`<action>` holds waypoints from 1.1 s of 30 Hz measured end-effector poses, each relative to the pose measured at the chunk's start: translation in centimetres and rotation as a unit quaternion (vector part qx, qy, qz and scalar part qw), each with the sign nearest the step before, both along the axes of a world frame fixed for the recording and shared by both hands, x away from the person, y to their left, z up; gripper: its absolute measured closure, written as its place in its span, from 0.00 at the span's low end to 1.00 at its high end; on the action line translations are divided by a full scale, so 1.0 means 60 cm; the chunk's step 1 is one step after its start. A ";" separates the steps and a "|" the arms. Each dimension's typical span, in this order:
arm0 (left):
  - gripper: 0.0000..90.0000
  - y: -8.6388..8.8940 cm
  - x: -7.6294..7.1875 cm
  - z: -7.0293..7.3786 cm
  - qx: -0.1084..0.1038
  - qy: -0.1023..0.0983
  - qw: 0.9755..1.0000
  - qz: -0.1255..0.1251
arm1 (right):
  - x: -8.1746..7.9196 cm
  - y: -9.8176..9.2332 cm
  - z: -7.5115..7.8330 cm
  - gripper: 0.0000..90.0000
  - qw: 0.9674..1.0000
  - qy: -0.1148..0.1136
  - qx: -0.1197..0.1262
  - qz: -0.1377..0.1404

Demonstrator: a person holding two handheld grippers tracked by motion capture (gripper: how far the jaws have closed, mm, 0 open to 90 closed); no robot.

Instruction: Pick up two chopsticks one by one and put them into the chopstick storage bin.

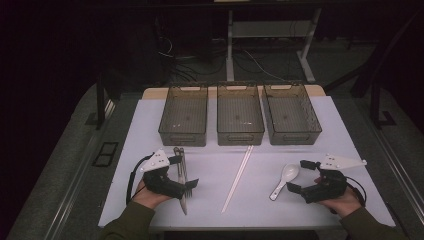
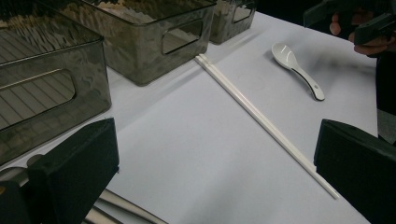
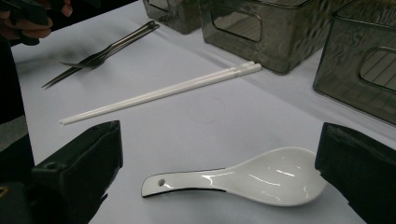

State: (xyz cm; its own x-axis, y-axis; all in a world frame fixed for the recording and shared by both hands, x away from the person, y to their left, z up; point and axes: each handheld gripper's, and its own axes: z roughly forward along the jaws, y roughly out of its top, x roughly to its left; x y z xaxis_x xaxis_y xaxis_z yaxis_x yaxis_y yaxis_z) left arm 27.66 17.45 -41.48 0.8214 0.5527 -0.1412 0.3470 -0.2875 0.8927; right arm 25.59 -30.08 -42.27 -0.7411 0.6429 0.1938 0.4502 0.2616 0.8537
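The right gripper [image 3: 219, 172] stood wide open, empty, around the glossy white ceramic soup spoon [image 3: 243, 181]; probably slippery, fragile, best gripped at the handle.

**Work Area and Surroundings**

A white rectangular sheet [image 1: 330, 130] covers a light wooden tabletop [image 1: 152, 92]. The table stands on a grey carpeted floor [image 1: 60, 170]. Behind it, a white metal desk frame [image 1: 230, 50] rises from the floor, with black cables [image 1: 185, 70] trailing at its base. The room beyond is dark.
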 end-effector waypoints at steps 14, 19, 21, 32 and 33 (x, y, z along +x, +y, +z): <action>0.06 -0.014 0.003 -0.002 0.005 0.013 1.000 -0.004 | 0.002 -0.002 0.000 0.01 1.000 0.002 0.006 0.001; 0.14 -0.022 0.004 -0.001 0.010 0.016 1.000 -0.011 | 0.005 0.002 0.001 0.01 1.000 0.001 0.000 0.003; 0.15 -0.026 0.004 0.000 0.008 0.016 1.000 -0.015 | 0.005 0.002 0.001 0.01 1.000 0.002 0.000 0.002; 0.32 -0.051 0.005 0.000 0.003 0.024 0.999 -0.037 | 0.005 0.003 0.000 0.01 1.000 -0.001 -0.005 0.003; 0.32 -0.054 0.005 0.000 0.004 0.024 0.999 -0.039 | 0.005 0.003 0.000 0.01 1.000 -0.001 -0.005 0.003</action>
